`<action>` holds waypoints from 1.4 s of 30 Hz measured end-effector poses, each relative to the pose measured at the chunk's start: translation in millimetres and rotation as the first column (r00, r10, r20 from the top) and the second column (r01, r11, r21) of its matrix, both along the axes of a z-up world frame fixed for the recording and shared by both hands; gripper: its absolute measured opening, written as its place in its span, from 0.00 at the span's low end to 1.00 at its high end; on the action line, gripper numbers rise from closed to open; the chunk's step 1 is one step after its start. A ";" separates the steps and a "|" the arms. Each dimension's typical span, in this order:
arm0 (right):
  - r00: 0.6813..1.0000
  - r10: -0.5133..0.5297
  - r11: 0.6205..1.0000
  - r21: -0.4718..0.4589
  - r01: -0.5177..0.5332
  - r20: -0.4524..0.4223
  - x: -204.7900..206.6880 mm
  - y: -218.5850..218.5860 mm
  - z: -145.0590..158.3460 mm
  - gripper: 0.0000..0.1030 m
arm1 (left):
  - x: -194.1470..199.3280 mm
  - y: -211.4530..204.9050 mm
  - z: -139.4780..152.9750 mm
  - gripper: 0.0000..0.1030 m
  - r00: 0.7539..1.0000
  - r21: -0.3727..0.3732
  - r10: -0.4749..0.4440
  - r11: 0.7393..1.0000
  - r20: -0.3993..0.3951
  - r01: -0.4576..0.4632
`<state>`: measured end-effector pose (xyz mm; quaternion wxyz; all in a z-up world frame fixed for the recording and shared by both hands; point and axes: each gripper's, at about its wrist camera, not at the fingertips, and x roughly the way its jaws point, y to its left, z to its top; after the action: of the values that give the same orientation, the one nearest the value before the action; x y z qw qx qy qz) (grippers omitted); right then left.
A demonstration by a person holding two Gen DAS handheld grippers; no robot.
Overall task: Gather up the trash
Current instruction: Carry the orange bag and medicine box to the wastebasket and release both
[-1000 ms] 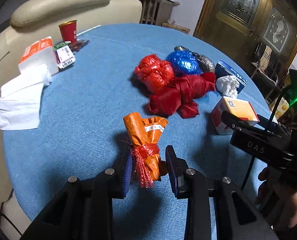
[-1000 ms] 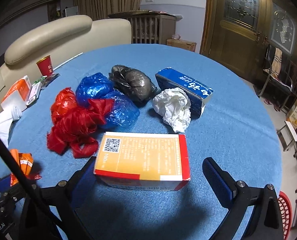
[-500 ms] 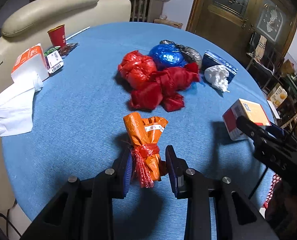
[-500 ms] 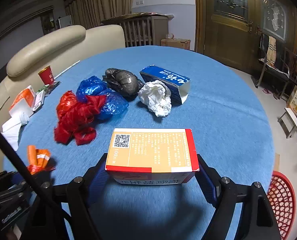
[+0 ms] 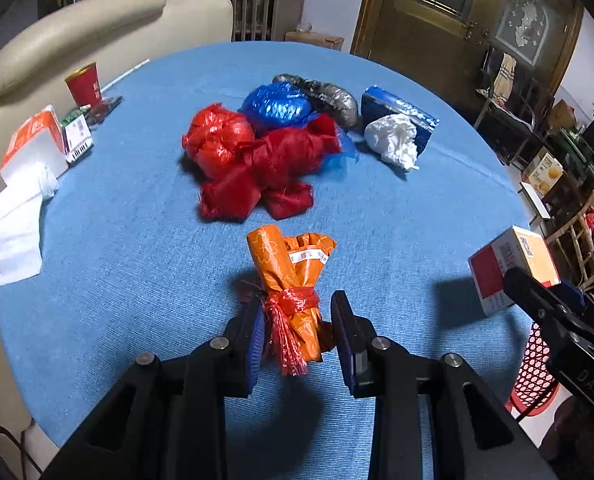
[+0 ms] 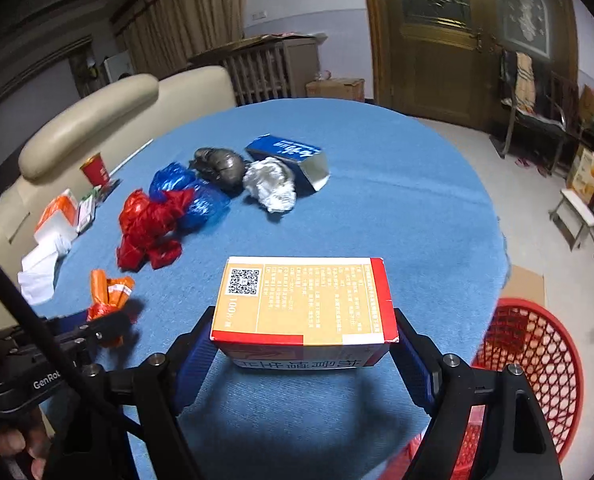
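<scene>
My left gripper (image 5: 299,330) is shut on an orange wrapper bundle (image 5: 293,280) tied with red string, held just above the blue round table (image 5: 129,240). My right gripper (image 6: 303,344) is shut on an orange and red carton (image 6: 303,304) and holds it in the air near the table's right edge. The carton (image 5: 511,264) also shows at the right of the left wrist view. On the table lie red bags (image 5: 253,164), a blue bag (image 5: 279,104), a grey bag (image 5: 329,94), a crumpled white paper (image 5: 393,140) and a blue box (image 5: 401,110).
A red mesh basket (image 6: 529,364) stands on the floor below the table's right edge. A red cup (image 5: 84,89), tissue packs (image 5: 33,148) and white paper (image 5: 11,220) sit at the table's left. A beige sofa (image 5: 73,40) is behind.
My right gripper closed on the carton, lifted it off the table and carried it right toward the table edge. My left gripper rose slightly, still holding the orange bundle.
</scene>
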<state>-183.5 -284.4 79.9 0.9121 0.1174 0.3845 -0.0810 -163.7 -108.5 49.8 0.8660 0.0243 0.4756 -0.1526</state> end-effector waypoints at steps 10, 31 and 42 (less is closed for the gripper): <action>0.999 -0.042 0.999 0.005 0.042 0.018 -31.5 -16.0 0.1 0.81 | -13.1 -25.4 2.0 0.33 0.998 0.023 -0.059 0.998 0.005 0.059; 0.952 -0.304 0.952 -0.048 0.302 -0.036 -125.8 -121.8 -8.2 0.81 | -53.8 -132.6 22.0 0.33 0.937 0.030 -0.345 0.939 0.053 0.344; 0.938 -0.329 0.944 -0.046 0.326 -0.111 -142.1 -153.6 -26.3 0.81 | -73.8 -184.5 28.1 0.33 0.884 0.039 -0.462 0.887 0.069 0.460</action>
<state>-325.6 -438.0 53.6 0.8633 0.1625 0.4112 -0.2433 -237.5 -293.0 78.0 0.8221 0.1515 0.4246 -0.3478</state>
